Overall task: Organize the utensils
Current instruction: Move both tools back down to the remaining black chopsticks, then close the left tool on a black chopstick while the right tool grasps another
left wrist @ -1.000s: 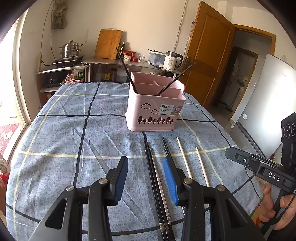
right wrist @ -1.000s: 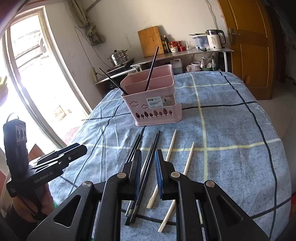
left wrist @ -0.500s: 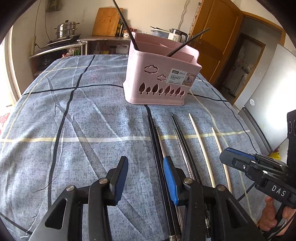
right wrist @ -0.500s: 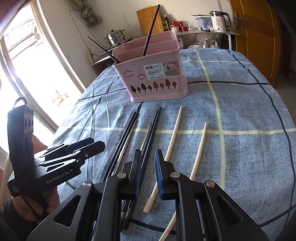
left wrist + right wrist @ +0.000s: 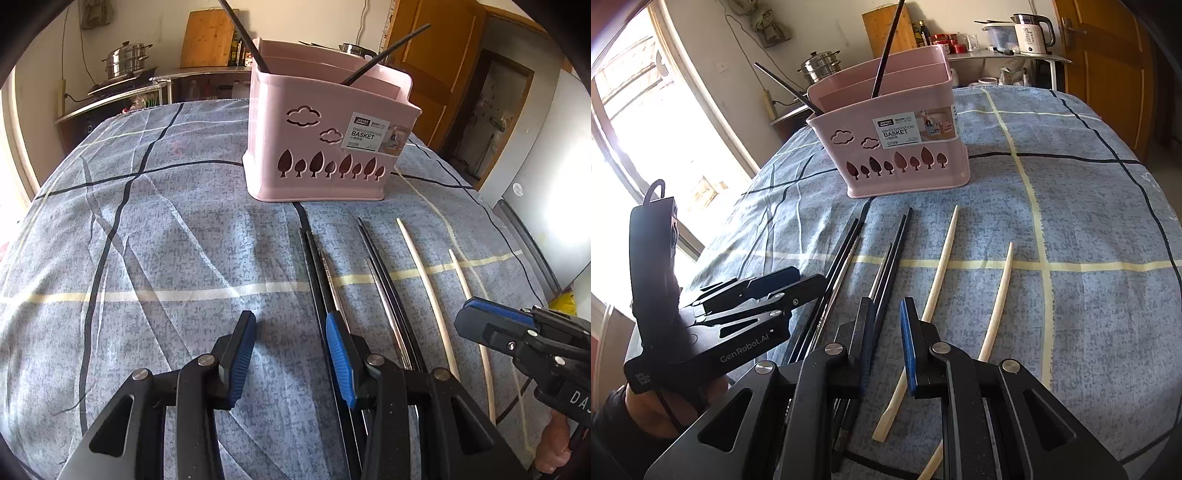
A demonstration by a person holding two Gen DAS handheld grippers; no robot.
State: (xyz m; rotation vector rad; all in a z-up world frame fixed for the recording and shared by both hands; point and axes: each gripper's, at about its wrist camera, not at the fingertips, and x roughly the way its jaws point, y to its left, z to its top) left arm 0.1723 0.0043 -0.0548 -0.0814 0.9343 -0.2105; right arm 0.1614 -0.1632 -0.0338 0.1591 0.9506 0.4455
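The pink basket (image 5: 325, 147) stands upright on the surface (image 5: 147, 240), which is covered by a blue-grey checked cloth, and everything else is placed from it. Two dark chopsticks (image 5: 384, 46) lean inside it, one to each side, their ends poking above the rim.

Toward the near edge from the basket, left of its left corner, the left gripper (image 5: 290, 356) hangs over bare cloth with its fingers (image 5: 238, 354) apart and nothing between them. Its right finger sits just over the first bundle of black chopsticks (image 5: 314, 266), which runs from in front of the basket's middle toward the near edge, with a metal one lying against it. Right of that lies a second dark bundle (image 5: 892, 254), also pointing at the basket. The right gripper (image 5: 886, 336) sits above this bundle's near end, its fingers (image 5: 908, 343) narrowly apart; the left one lies over the bundle, and only cloth shows in the gap. Further right, in front of the basket's right corner and beyond, two pale chopsticks (image 5: 942, 258) lie apart from each other, the right one (image 5: 997, 295) starting nearer the edge.
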